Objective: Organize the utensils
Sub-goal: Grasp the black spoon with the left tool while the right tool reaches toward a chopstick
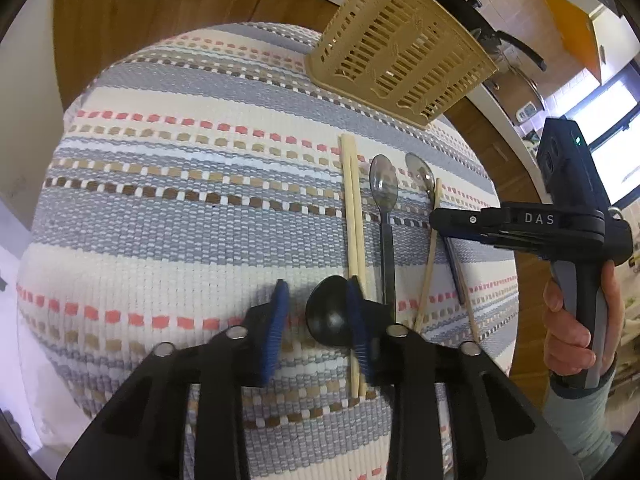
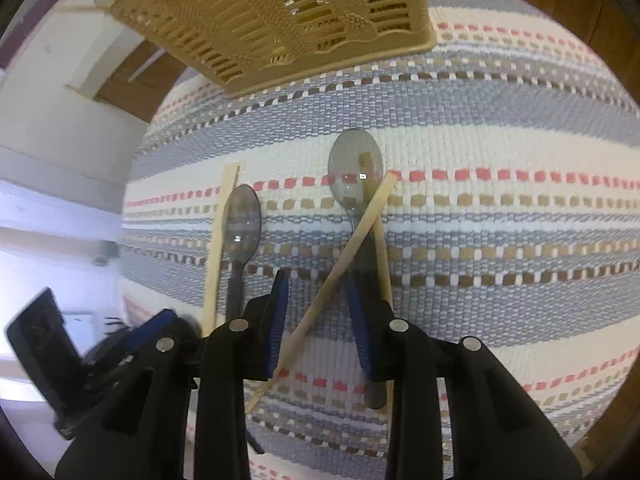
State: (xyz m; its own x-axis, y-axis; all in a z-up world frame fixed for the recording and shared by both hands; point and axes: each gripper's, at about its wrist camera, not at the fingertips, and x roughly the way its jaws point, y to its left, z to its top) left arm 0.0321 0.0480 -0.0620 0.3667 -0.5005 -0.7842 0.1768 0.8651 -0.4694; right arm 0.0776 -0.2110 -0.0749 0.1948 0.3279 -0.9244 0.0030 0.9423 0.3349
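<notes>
A tan slotted utensil basket (image 1: 396, 56) stands at the far side of the striped mat; it also shows in the right wrist view (image 2: 280, 12). On the mat lie a pair of chopsticks (image 1: 354, 216), a grey spoon (image 1: 384, 192), a second grey spoon (image 1: 421, 174) crossed by chopsticks (image 1: 432, 240), and a black spoon (image 1: 328, 312). My left gripper (image 1: 318, 320) is open, its jaws either side of the black spoon's bowl. My right gripper (image 2: 316, 320) is open, low over the crossed chopstick (image 2: 340, 260) and spoon (image 2: 354, 168). It also shows in the left wrist view (image 1: 440, 218).
The striped woven mat (image 1: 180, 220) covers a round table. Wooden cabinets (image 1: 160, 12) stand behind. A counter with pans (image 1: 500, 40) is at the back right. The other grey spoon (image 2: 242, 220) and a chopstick (image 2: 218, 240) lie left of my right gripper.
</notes>
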